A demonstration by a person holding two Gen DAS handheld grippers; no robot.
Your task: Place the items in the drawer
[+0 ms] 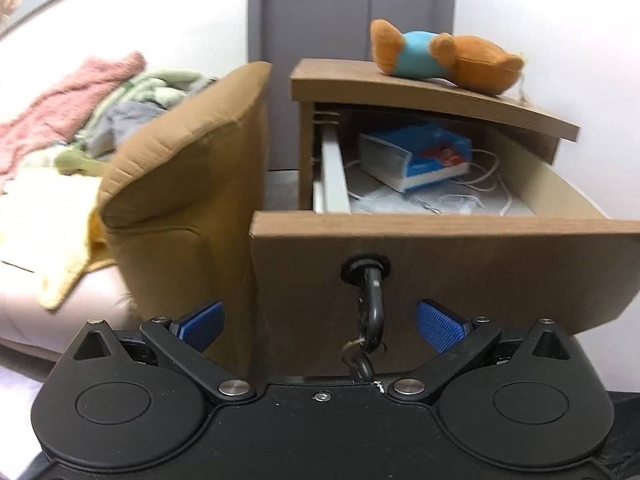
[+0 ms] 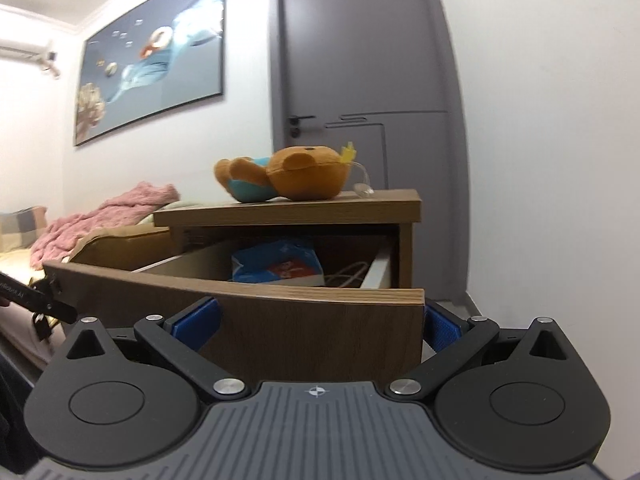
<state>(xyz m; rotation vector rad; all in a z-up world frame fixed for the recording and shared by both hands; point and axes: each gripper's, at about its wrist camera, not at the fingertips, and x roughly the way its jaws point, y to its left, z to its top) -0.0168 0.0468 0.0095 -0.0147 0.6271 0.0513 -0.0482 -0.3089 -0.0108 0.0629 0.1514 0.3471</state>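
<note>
Gaping empty before the open drawer (image 1: 440,248), both grippers (image 1: 320,322) (image 2: 320,322) risk bumping it shut — the bear (image 1: 444,56) sits above it.

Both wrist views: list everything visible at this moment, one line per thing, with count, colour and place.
Plush bear: one, orange-brown with blue, lying on the nightstand top.
Nightstand: one, wood brown, beside the bed.
Drawer: one, brown front, pulled open.
Key: black, hanging from the drawer-front lock.
Book: one, blue cover, inside the drawer.
Cables: white, in the drawer near the book.
Door: one, grey, behind the nightstand.
Picture: one, blue-grey, on the wall.
Blanket: pink, on the bed.
Left gripper: open, at the drawer front.
Right gripper: open, at the drawer's front corner.
</note>
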